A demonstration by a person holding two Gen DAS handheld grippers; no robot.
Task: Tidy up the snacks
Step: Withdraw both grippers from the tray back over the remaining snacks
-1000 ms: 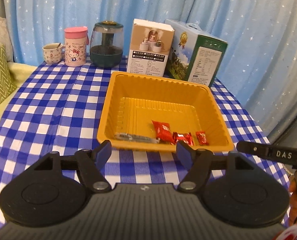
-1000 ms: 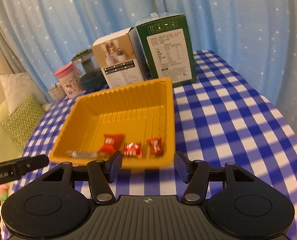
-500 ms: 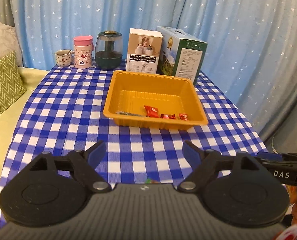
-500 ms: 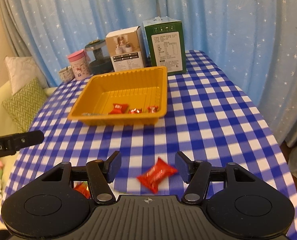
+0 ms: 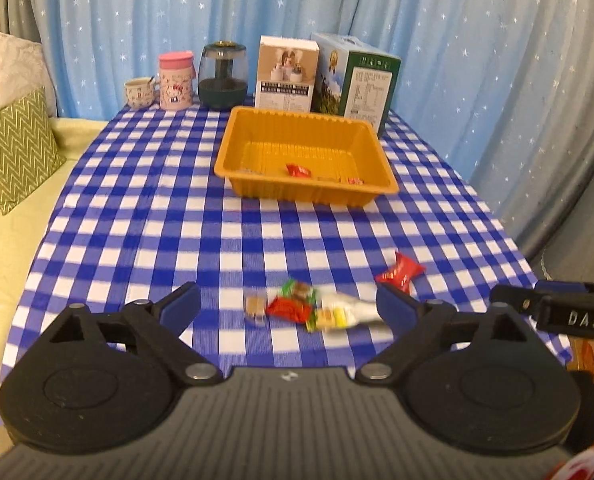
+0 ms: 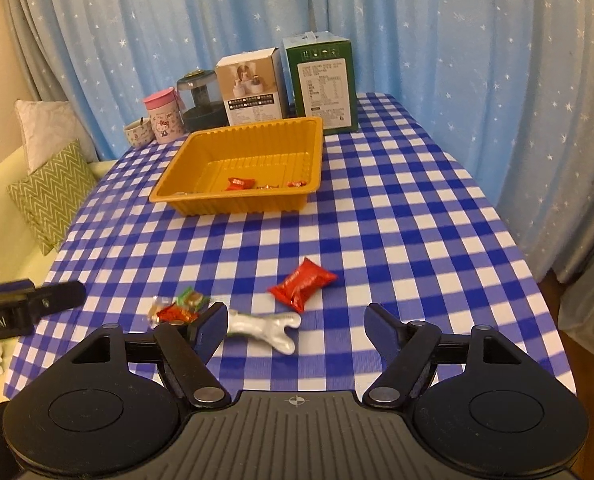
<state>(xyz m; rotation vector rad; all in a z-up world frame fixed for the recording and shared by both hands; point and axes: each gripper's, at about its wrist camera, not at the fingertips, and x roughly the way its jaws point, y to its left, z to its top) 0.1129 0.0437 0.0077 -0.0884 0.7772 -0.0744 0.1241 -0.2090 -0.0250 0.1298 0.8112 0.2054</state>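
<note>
Wrappers (image 5: 297,307), crinkly, blurring between my left tongs (image 5: 289,306); both tongs, right (image 6: 293,326) included, gaping apart, just widening, empty.

tray (image 5: 233,168) wall hides some snacks; near wrappers (image 5: 317,308) blurred

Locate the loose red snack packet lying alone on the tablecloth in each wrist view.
Left wrist view: the red packet lies lower right, just above the right-hand finger.
Right wrist view: the red packet lies at centre, below the tray, above the white wrapper.
Shared landmark: the orange tray, further back on the checked cloth.
</note>
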